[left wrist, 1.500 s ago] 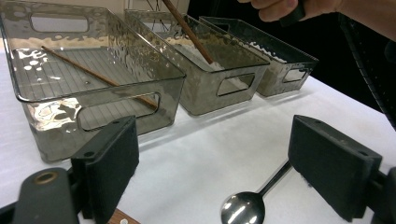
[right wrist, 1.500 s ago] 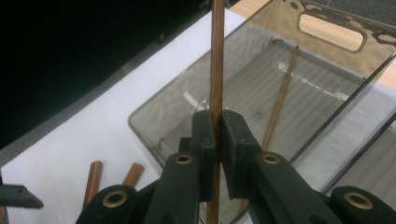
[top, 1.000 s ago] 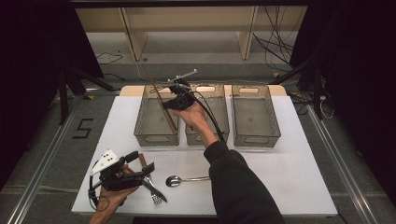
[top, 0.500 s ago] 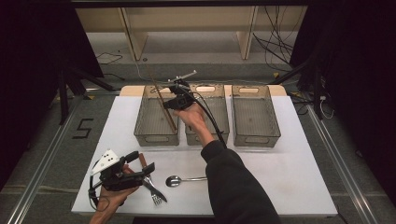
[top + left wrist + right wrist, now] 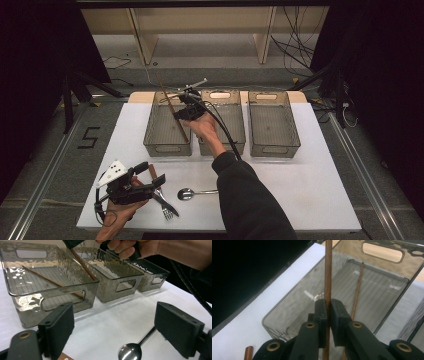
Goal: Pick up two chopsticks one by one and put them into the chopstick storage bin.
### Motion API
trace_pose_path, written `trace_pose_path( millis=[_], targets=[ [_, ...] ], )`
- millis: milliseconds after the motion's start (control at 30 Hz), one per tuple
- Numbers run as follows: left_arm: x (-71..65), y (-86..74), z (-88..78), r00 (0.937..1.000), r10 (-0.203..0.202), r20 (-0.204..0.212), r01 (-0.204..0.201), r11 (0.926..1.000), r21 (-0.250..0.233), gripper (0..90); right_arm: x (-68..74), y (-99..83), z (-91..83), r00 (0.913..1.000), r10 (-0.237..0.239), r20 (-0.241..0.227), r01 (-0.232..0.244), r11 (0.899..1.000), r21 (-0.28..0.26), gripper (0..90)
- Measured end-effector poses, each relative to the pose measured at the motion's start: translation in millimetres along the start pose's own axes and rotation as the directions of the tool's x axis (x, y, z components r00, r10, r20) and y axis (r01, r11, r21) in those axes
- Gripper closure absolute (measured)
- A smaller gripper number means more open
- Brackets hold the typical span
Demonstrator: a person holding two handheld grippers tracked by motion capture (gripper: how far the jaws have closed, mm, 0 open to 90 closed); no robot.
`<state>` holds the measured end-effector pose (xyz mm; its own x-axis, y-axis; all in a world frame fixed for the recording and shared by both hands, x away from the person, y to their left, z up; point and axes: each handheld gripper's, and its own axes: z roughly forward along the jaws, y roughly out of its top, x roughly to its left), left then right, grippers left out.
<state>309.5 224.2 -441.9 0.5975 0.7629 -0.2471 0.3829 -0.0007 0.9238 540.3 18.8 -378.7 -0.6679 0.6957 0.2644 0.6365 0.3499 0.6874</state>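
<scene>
My right gripper hovers over the left clear grey bin and is shut on a brown wooden chopstick. In the right gripper view the pads pinch that chopstick upright between them, gripper. A second chopstick lies flat on the bin's floor, chopstick. My left gripper rests at the table's front left, open, with nothing between its jaws. A metal spoon lies just beyond them.
Three clear bins stand side by side at the back, the middle bin and the right bin beside the left one. A fork, a wooden-handled knife and the spoon lie on the white table near the front.
</scene>
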Motion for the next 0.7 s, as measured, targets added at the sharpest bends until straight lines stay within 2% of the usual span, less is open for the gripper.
trace_pose_path(
  millis=[500, 700],
  targets=[
    [-0.3, 0.0, -0.2, 1.0000, -0.001, 0.002, 0.001, 1.0000, -0.001, 15.7, -0.3, -6.9, 13.1, 0.9998, 0.012, 0.018, -0.013, 0.999, 0.038, 84.6],
    [-0.4, 0.0, -0.2, 1.0000, -0.002, 0.003, 0.002, 1.0000, -0.003, 15.7, -1.3, -10.4, 15.6, 0.9991, 0.031, 0.028, -0.032, 0.998, 0.052, 84.2]
  ],
)
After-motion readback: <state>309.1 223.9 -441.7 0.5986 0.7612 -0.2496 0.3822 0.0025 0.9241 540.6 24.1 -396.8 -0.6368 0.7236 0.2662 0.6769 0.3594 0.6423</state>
